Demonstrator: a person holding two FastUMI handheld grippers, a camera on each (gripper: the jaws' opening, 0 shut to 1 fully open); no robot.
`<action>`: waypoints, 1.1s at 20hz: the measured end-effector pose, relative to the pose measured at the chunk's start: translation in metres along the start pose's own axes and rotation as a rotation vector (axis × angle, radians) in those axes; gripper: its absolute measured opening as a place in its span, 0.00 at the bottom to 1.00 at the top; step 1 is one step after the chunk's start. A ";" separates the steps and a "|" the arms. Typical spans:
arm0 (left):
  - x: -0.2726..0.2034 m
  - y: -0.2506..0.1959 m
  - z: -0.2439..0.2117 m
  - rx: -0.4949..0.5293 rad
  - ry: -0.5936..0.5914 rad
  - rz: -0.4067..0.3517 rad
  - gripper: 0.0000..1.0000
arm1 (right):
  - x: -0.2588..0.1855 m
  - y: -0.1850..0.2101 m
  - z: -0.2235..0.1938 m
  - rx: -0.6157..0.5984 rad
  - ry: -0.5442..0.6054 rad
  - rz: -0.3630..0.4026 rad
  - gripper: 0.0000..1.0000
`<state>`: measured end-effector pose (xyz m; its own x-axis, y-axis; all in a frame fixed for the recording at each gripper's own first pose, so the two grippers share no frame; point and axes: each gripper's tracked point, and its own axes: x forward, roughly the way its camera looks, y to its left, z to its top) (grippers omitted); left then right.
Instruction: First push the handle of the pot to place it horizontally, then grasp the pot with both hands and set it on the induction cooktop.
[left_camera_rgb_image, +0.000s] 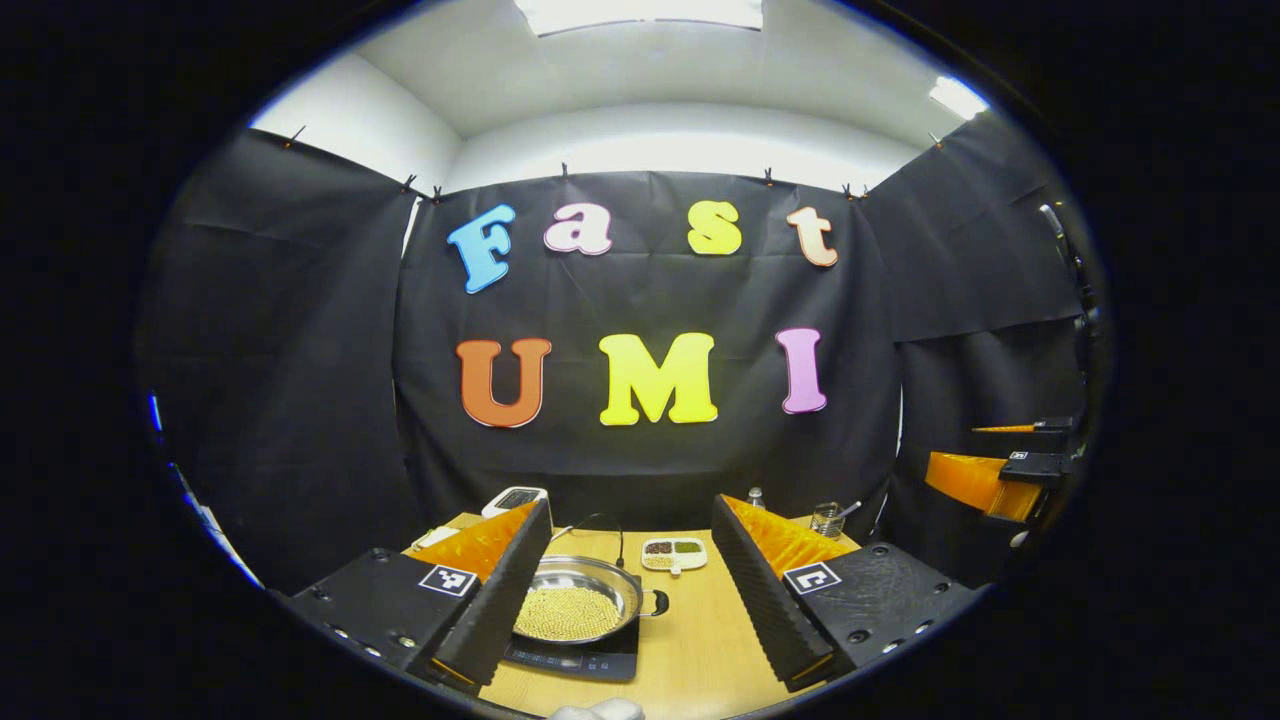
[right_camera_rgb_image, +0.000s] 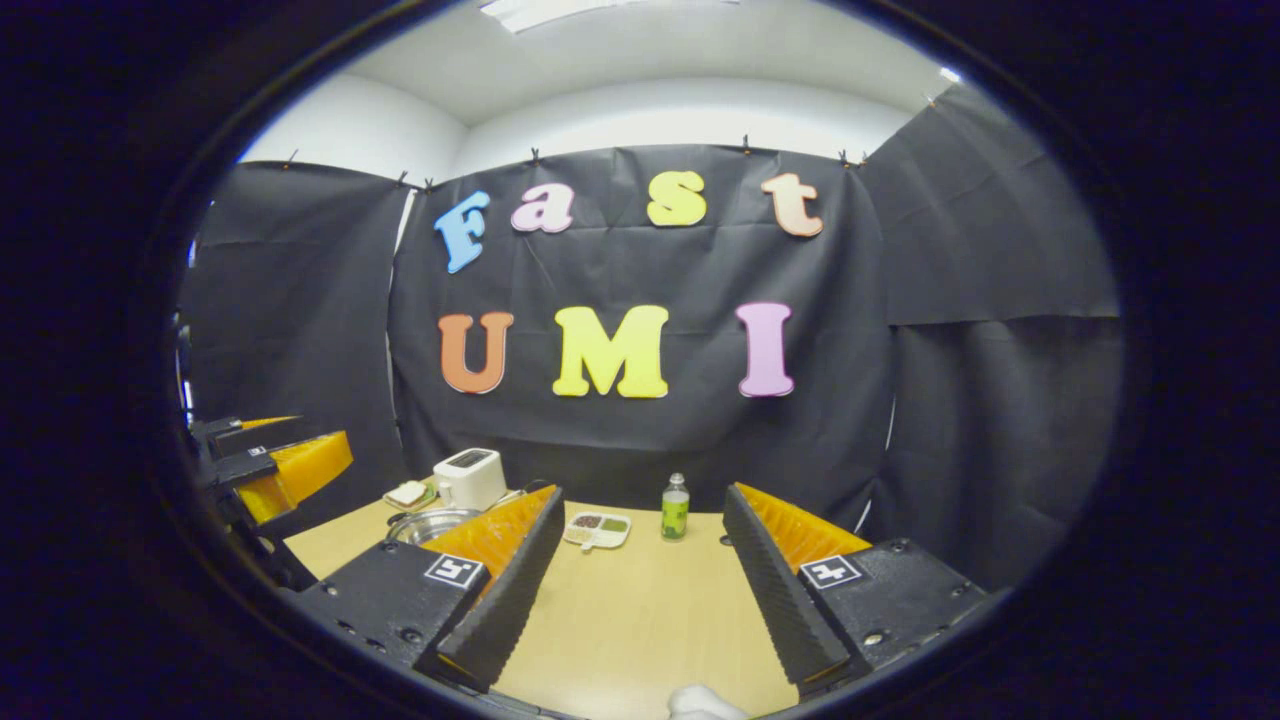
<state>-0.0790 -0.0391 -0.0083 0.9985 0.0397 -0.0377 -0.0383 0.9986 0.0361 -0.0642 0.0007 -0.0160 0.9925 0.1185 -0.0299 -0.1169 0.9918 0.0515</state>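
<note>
Left gripper (left_camera_rgb_image: 640, 590): held level above the near edge of the table (left_camera_rgb_image: 700, 640), aimed at the far wall, fingers spread wide and released, nothing between them. In the right gripper view it also appears at the left border (right_camera_rgb_image: 285, 465), raised above the table's left edge and clear of all items.

Right gripper (right_camera_rgb_image: 635, 590): held level over the near edge of the table, aimed at the far wall, fingers likewise spread apart and holding nothing. In the left gripper view it appears at the right border (left_camera_rgb_image: 985, 480), raised beyond the table's right edge.

Pot (left_camera_rgb_image: 572, 600): a shallow metal pan filled with small pale grains, seated on the induction cooktop (left_camera_rgb_image: 575, 660) at the near left part of the table. One dark loop handle (left_camera_rgb_image: 655, 602) projects from its right side, so the handle axis runs roughly parallel to the near edge. The opposite handle is hidden behind the left gripper's finger.

Surface: light wooden table. A divided dish of mixed grains (left_camera_rgb_image: 674, 553) lies toward the far edge near the middle; a white toaster (right_camera_rgb_image: 470, 478) stands at the far left corner; a green bottle (right_camera_rgb_image: 675, 508) stands at the far edge; a glass jar (left_camera_rgb_image: 827, 519) stands toward the far right.

Room: black cloth walls, white ceiling with light panels.
</note>
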 end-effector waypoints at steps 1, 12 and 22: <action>-0.009 -0.009 0.003 -0.002 0.000 -0.004 0.95 | -0.011 -0.010 0.006 0.013 -0.012 -0.012 0.99; -0.046 -0.029 0.033 -0.017 -0.013 -0.021 0.95 | -0.062 -0.044 0.026 0.031 -0.044 -0.062 1.00; -0.041 0.008 0.045 -0.017 -0.021 -0.032 0.96 | -0.059 -0.016 0.035 0.007 -0.033 -0.062 0.99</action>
<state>-0.1183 -0.0345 0.0386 0.9998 0.0076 -0.0177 -0.0073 0.9998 0.0185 -0.1192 -0.0240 0.0200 0.9985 0.0549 -0.0001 -0.0548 0.9968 0.0574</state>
